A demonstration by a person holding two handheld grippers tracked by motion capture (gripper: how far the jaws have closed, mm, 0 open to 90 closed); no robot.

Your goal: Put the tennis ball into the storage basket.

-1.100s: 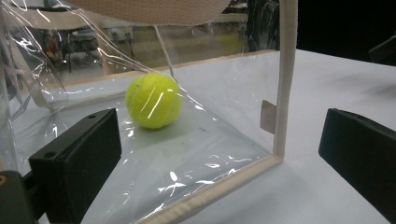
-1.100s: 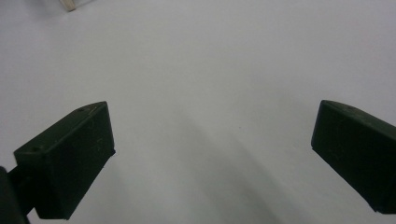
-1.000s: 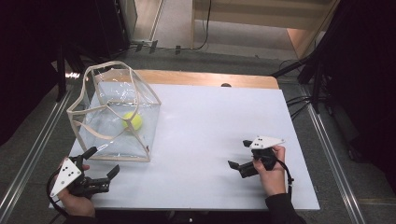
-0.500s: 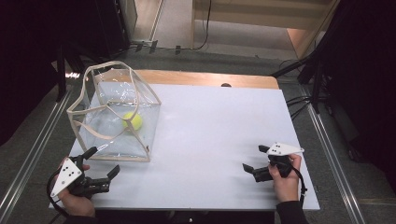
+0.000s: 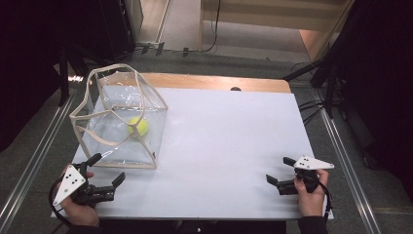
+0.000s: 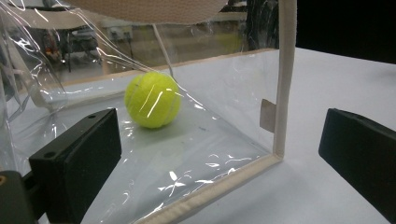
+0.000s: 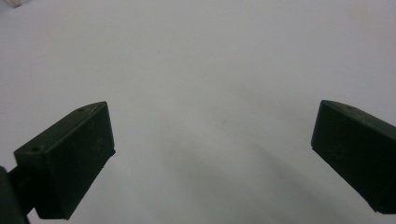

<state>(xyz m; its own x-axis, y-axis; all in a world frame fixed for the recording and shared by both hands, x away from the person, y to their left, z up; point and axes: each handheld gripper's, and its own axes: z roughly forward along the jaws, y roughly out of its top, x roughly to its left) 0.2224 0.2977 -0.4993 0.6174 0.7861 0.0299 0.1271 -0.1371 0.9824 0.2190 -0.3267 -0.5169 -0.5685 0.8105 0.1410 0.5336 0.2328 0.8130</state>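
Note:
A clear plastic bag [image 5: 122,122] with cream edging and handles stands on the left of the white table [image 5: 229,136]. Inside it lies a yellow tennis ball [image 5: 138,126], also seen through the plastic as ball [image 6: 152,99] in the left gripper view. My left gripper [image 5: 106,169] sits open just in front of the bag's near corner [image 6: 275,154], holding nothing. My right gripper [image 5: 281,170] rests open near the table's front right, its jaws over bare white surface [image 7: 210,93].
A wooden strip [image 5: 195,82] runs along the table's far edge. Metal rails [image 5: 341,151] flank the table on both sides, and cables [image 5: 311,105] lie on the floor at the right. Dark curtains stand at the left and right.
My right gripper has drawn back toward the front right corner of the table. The left gripper, the bag and the ball have stayed put.

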